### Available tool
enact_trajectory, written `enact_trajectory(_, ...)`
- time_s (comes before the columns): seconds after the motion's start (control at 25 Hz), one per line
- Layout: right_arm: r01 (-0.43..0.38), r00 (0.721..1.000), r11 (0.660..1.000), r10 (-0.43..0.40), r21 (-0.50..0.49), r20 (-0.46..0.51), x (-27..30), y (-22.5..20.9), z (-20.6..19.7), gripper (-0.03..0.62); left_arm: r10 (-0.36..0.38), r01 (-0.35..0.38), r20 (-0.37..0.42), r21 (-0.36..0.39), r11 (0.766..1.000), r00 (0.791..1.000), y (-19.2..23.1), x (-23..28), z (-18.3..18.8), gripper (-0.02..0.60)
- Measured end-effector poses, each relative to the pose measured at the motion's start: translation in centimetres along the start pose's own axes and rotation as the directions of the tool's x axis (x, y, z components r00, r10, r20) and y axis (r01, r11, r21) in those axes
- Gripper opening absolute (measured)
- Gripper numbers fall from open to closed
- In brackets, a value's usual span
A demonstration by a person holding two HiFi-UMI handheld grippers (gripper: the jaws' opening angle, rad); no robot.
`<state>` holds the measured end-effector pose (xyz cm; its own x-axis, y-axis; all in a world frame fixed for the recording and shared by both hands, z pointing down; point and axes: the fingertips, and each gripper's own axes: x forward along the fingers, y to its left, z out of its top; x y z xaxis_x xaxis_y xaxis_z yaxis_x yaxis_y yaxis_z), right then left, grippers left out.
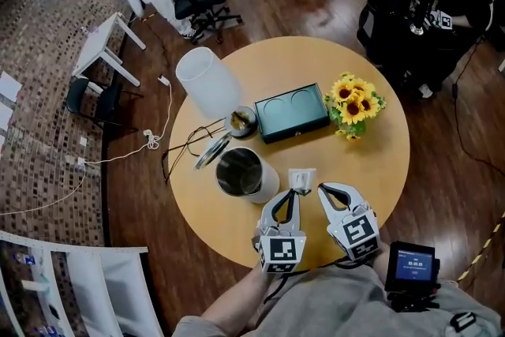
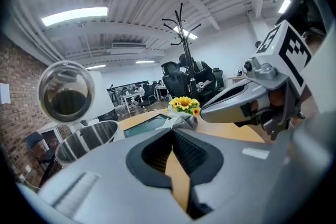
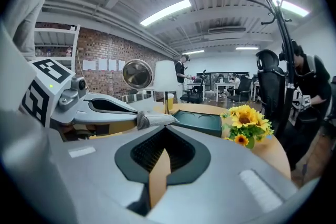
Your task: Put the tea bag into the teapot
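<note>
- The left hand-held gripper [image 2: 173,131] has its jaws pressed together, pinching one edge of the tea bag [image 1: 302,179], a small pale crumpled sachet.
- The right hand-held gripper [image 3: 165,129] is likewise closed, and its tip meets the same sachet from the other side, so the tea bag hangs between the two tips, off the worktop [image 1: 371,170].
- Whether the sachet is already torn open I cannot tell; with both tips on it, the step in hand looks like opening it or readying it for the drop.
- The teapot [image 1: 241,173], an open steel vessel, stands just to the left of the grippers in the head view. Its mouth is uncovered and nothing shows inside it.
- What looks like its lid [image 1: 213,151] lies beside it on the worktop.
- Farther off sit a green tray [image 1: 292,113] and a bunch of sunflowers [image 1: 353,105], neither in the way.
- So the tea bag is picked up, but not yet in the pot. Left to do: carry it over the open mouth and release it.
</note>
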<state>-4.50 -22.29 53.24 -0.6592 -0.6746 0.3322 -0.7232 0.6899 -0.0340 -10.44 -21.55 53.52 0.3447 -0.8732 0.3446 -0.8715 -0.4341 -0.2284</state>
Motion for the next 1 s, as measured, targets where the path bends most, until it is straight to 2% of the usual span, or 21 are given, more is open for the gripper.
enact_trajectory(0.36, 0.002, 0.997, 0.999, 0.002, -0.040, 0.077, -0.9, 0.2, 3.6, 0.008, 0.044, -0.045, 0.060, 0.021, 0.999, 0.997, 1.2, -1.6, 3.0, 0.008)
enact_trajectory(0.64, -0.062, 0.994, 0.996, 0.067, -0.058, 0.085, -0.9, 1.4, 5.2, 0.008, 0.122, -0.122, 0.055, 0.006, 0.993, 0.991, 2.6, -3.1, 4.0, 0.006)
enact_trajectory(1.0, -0.207, 0.969, 0.975, 0.216, -0.085, 0.117, 1.5, 3.4, 7.4, 0.008, 0.304, -0.304, 0.012, -0.025, 0.952, 0.952, 6.8, -5.4, 3.7, 0.006)
